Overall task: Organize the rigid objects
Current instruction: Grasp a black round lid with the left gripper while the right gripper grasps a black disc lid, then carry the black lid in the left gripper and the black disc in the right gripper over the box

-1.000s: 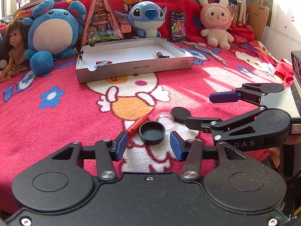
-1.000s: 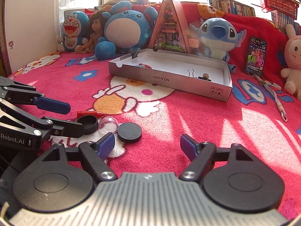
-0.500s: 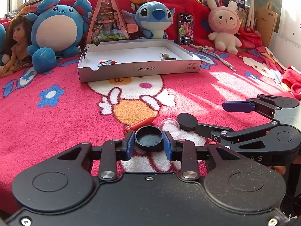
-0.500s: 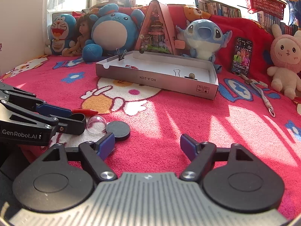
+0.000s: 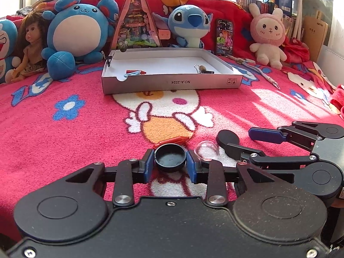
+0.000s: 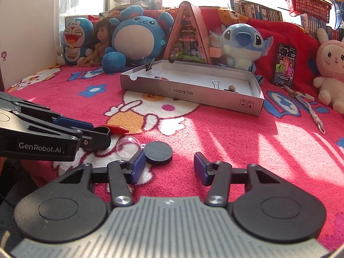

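Observation:
A black round cap point(image 5: 170, 156) sits between the blue pads of my left gripper point(image 5: 170, 165), which is shut on it just above the red blanket. Behind the cap lies a red crayon point(image 5: 172, 141). To its right rests a clear dome point(image 5: 206, 149), then a flat black disc point(image 5: 227, 137). My right gripper point(image 6: 169, 167) is closing. The black disc point(image 6: 158, 152) lies between its jaws against the left pad, and the right pad stands clear of it. The clear dome point(image 6: 127, 146) is just left of that pad.
A shallow white cardboard box point(image 5: 172, 83) stands further back and holds binder clips and a red item. Plush toys, a doll, a triangular toy house and a phone point(image 5: 224, 37) line the back. A lanyard point(image 6: 309, 109) lies at the right.
My left gripper's jaws closed on the black cap. The right gripper's jaws have narrowed around the black disc. Neither hand has travelled much.

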